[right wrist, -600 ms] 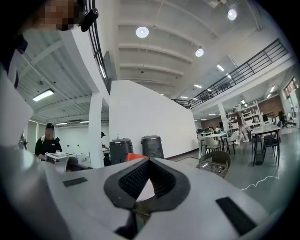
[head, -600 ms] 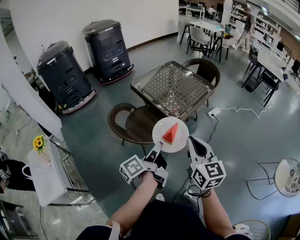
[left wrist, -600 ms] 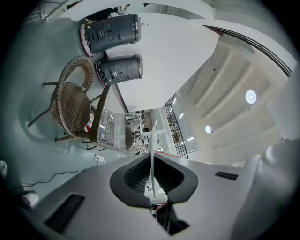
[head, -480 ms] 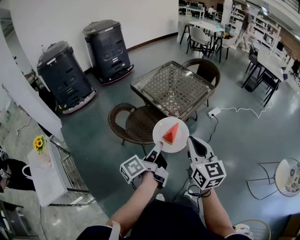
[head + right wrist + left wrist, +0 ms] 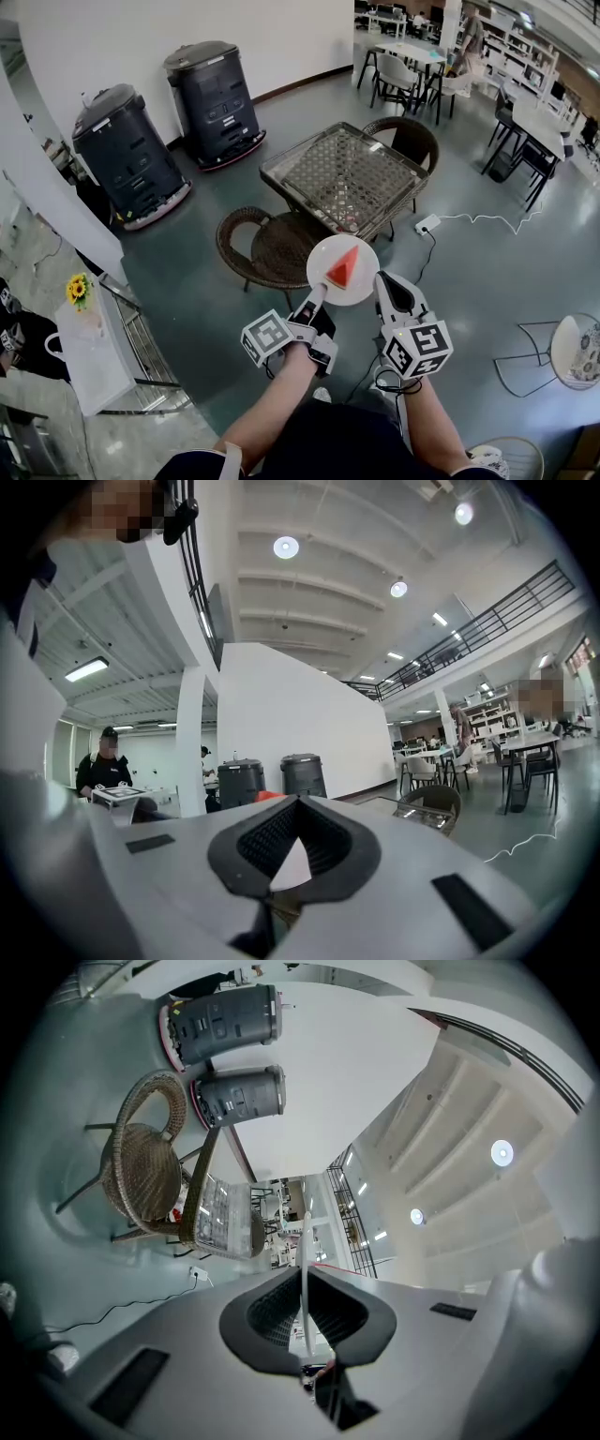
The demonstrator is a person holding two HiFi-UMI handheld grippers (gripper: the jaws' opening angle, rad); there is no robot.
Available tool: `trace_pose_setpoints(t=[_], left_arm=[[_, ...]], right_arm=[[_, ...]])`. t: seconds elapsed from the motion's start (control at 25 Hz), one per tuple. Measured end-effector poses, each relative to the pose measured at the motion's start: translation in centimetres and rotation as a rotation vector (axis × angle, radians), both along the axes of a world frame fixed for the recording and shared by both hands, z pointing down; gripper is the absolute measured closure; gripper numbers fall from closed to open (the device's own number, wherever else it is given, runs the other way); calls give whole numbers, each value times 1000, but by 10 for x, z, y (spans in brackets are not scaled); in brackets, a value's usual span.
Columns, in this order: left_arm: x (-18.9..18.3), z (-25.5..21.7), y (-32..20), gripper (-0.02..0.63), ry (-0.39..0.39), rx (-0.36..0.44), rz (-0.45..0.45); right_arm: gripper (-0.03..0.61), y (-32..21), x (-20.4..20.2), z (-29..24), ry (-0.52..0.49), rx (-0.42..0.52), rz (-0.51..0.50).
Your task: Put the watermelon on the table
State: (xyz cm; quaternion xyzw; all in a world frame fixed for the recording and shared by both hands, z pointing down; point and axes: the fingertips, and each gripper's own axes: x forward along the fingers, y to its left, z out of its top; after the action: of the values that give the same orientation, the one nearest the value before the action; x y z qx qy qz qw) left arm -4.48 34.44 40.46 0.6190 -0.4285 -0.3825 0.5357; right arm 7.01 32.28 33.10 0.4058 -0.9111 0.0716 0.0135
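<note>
The left gripper and right gripper each clamp the plate by its rim. The watermelon rides on it, short of the table and its near edge. Keep the plate level and carry it past that edge, then lower it gently.

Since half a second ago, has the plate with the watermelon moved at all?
No. The plate with the watermelon slice hangs over the same edge of the wicker chair, just short of the glass table.
</note>
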Motion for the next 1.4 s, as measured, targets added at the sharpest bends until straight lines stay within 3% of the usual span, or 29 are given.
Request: trace_pose_setpoints(t=[0.88, 1.4], left_arm=[[-2, 11, -20, 597, -22, -2, 65], [7, 19, -87, 597, -30, -7, 62]], right_arm=[[575, -19, 5, 3, -12, 21, 75], [575, -95, 9, -1, -22, 55, 50]])
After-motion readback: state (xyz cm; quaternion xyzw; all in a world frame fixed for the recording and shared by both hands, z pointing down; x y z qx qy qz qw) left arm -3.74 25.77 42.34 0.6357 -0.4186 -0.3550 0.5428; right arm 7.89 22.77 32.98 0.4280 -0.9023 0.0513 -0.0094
